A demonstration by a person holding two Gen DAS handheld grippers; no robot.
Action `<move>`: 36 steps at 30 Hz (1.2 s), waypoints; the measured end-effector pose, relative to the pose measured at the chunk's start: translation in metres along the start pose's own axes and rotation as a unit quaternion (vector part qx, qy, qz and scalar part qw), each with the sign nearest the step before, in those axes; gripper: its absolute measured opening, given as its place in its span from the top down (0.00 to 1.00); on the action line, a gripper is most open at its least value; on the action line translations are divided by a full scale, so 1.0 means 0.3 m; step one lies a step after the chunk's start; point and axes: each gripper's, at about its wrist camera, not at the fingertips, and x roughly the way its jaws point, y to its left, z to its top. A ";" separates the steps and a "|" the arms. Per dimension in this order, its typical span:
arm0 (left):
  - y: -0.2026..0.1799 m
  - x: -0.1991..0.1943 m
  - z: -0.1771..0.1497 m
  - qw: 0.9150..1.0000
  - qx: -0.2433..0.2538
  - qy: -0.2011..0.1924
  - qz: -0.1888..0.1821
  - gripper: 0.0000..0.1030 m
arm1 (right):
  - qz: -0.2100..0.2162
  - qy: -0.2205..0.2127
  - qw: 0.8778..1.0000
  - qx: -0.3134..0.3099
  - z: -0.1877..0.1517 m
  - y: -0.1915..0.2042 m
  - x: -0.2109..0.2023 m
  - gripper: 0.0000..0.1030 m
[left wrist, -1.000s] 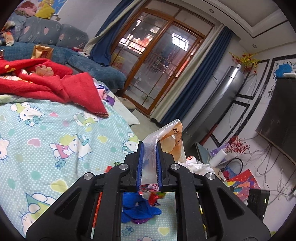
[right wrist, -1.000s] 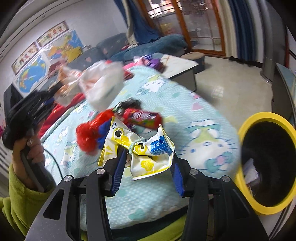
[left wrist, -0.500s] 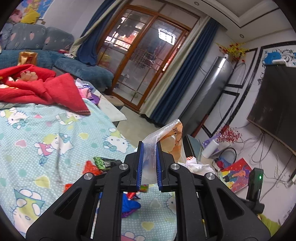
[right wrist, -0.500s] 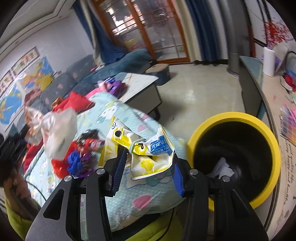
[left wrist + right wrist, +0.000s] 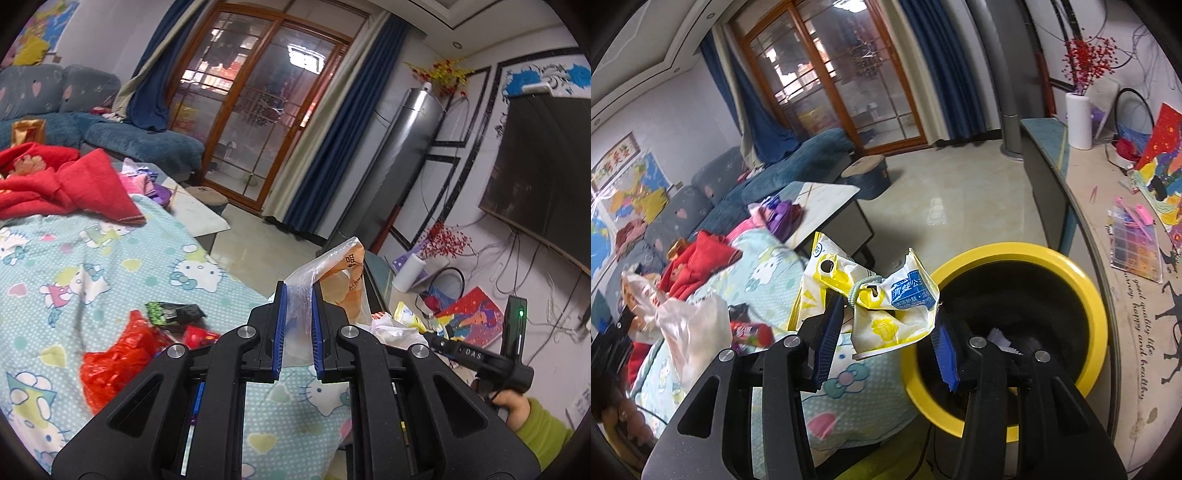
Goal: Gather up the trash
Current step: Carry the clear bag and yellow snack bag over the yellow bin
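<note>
1. Two grippers are each carrying a piece of trash. The left gripper is clenching its jaws almost flat on a clear plastic bag, which is sticking up and forward out of the pads.
2. The right gripper is holding its jaws partly apart around a crumpled yellow-and-white wrapper, which is bridging the gap between the pads and rising above them.
3. Both pieces are looking light, thin and limp. I judge they are going to flutter and fold rather than hold a shape, and the film bag is likely slippery, so a pinch on a bunched fold is serving better than one on a loose edge.
4. The yellow-rimmed bin is sitting just ahead of and below the right jaw, its black mouth open and some white paper already lying inside.
5. The wrapper is hanging mostly over the cartoon-print cover beside the left jaw, with only its right corner near the bin rim, so I judge it is not yet clear to drop.
6. More scraps are lying on that cover below the left gripper's jaws: a red wrapper and a green-and-black packet.
7. Room is looking tight: the bin is wedged between the covered edge and a long side counter, while bare floor is lying open beyond the jaws.
</note>
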 end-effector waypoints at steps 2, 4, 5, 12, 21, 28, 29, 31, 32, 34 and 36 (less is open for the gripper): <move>-0.023 0.010 -0.007 1.000 0.009 0.001 -0.002 0.93 | -0.003 -0.003 1.000 0.004 0.003 -0.017 0.000 0.58; -0.050 0.026 -0.016 1.000 0.018 0.006 -0.005 0.93 | -0.009 -0.009 1.000 0.010 0.006 -0.043 -0.006 0.58; -0.058 0.032 -0.019 1.000 0.021 0.007 -0.006 0.93 | -0.012 -0.011 1.000 0.011 0.008 -0.052 -0.007 0.58; -0.146 0.090 -0.056 0.998 0.056 0.023 -0.013 0.93 | -0.029 -0.025 0.999 0.031 0.016 -0.129 -0.035 0.58; -0.260 0.181 -0.117 0.994 0.099 0.047 -0.023 0.93 | -0.055 -0.035 0.996 0.060 0.018 -0.227 -0.046 0.58; -0.343 0.254 -0.164 0.989 0.130 0.068 -0.026 0.93 | -0.072 -0.044 0.994 0.076 0.013 -0.296 -0.052 0.58; -0.354 0.263 -0.171 0.988 0.135 0.070 -0.025 0.93 | -0.074 -0.044 0.993 0.077 0.011 -0.302 -0.052 0.58; -0.375 0.284 -0.187 0.986 0.146 0.075 -0.026 0.93 | -0.077 -0.044 0.993 0.079 0.006 -0.312 -0.052 0.58; -0.385 0.292 -0.193 0.985 0.151 0.076 -0.026 0.93 | -0.077 -0.044 0.993 0.081 0.006 -0.318 -0.050 0.58; -0.405 0.312 -0.201 0.983 0.164 0.079 -0.024 0.93 | -0.080 -0.043 0.992 0.084 0.006 -0.330 -0.045 0.58; -0.423 0.328 -0.211 0.981 0.174 0.081 -0.024 0.93 | -0.081 -0.043 0.992 0.088 0.005 -0.344 -0.043 0.58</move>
